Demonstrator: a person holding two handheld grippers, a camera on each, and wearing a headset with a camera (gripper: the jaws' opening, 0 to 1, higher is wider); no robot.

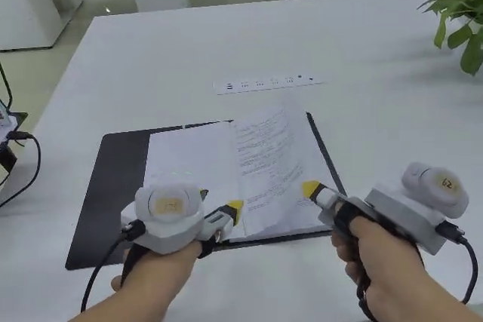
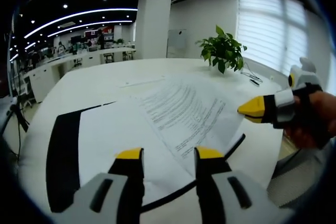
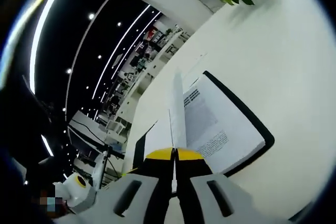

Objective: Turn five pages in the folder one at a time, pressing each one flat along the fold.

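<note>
A black folder (image 1: pixel 113 186) lies open on the white table, with white printed pages inside. One printed page (image 1: pixel 268 164) is lifted off the right side and stands tilted over the fold. My right gripper (image 1: pixel 311 190) is shut on that page's lower right edge; in the right gripper view the thin page (image 3: pixel 176 108) runs straight into the closed yellow tips (image 3: pixel 174 155). My left gripper (image 1: pixel 226 213) hovers open over the lower part of the left page (image 2: pixel 110 135), jaws apart with nothing between them (image 2: pixel 169 155). The right gripper (image 2: pixel 257 108) shows at the right of the left gripper view.
A white power strip (image 1: pixel 268 82) lies on the table just beyond the folder. A potted plant (image 1: pixel 460 5) stands at the far right corner. A black cable (image 1: pixel 23 164) hangs off the table's left edge. Bare tabletop (image 1: pixel 377 96) surrounds the folder.
</note>
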